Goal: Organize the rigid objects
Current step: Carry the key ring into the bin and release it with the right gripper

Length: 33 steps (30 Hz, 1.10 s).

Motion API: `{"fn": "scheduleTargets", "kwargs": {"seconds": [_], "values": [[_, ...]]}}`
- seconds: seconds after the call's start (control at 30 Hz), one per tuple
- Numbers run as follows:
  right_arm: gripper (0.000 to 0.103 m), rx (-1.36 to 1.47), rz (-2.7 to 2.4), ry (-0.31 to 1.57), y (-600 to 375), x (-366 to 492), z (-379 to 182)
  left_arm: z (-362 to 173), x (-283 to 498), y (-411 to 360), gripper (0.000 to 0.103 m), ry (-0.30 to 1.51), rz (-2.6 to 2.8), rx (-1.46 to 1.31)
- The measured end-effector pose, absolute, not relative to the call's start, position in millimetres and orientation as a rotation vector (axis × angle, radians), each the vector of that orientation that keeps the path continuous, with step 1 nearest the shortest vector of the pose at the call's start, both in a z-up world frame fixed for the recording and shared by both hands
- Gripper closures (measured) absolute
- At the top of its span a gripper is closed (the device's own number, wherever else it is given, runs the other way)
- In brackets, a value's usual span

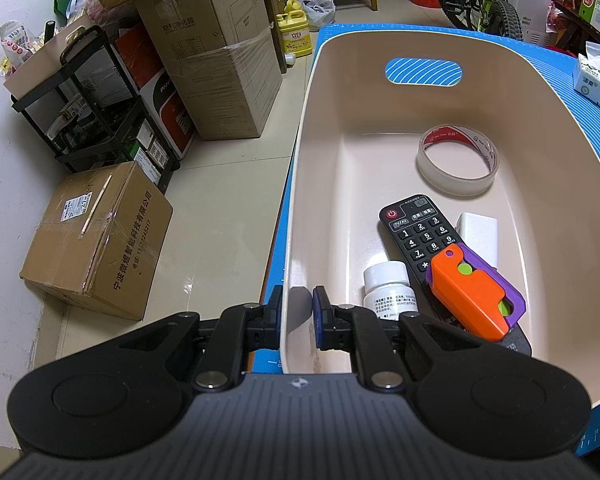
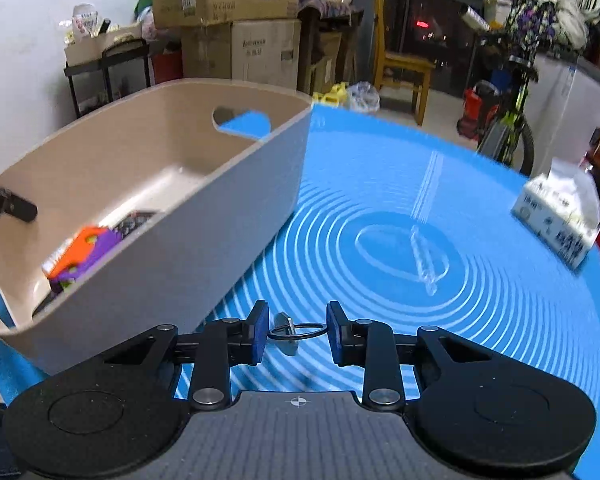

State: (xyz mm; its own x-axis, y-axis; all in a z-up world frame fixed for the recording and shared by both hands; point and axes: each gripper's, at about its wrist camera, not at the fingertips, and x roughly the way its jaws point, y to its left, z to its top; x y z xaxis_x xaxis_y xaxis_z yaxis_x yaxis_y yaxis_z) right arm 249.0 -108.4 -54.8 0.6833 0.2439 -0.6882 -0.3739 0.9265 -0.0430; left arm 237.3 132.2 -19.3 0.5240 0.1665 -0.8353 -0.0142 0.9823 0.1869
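The bin (image 1: 380, 92) looked like smooth beige plastic with a soft sheen. Inside it, the tape roll (image 1: 458, 158) was glossy and translucent, the remote (image 1: 416, 232) matt black plastic, the small bottle (image 1: 388, 288) white plastic with a ribbed cap and paper label, and the orange-and-purple toy (image 1: 476, 292) plain matt plastic. The blue mat (image 2: 480, 220) appeared smooth and slightly shiny. The key ring (image 2: 296, 330) was thin bright metal. The cardboard box (image 1: 96, 236) was dull brown, bound with shiny tape.
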Motion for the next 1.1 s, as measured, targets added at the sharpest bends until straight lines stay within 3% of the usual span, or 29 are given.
{"fn": "scheduleTargets", "kwargs": {"seconds": [0.63, 1.1], "values": [[0.064, -0.226, 0.444, 0.491, -69.6, 236.1, 66.9, -19.6, 236.5, 133.8, 0.088, 1.010, 0.098, 0.153], [0.064, -0.197, 0.560, 0.724, 6.7, 242.5, -0.2, -19.1, 236.9, 134.6, 0.088, 1.009, 0.096, 0.153]]}}
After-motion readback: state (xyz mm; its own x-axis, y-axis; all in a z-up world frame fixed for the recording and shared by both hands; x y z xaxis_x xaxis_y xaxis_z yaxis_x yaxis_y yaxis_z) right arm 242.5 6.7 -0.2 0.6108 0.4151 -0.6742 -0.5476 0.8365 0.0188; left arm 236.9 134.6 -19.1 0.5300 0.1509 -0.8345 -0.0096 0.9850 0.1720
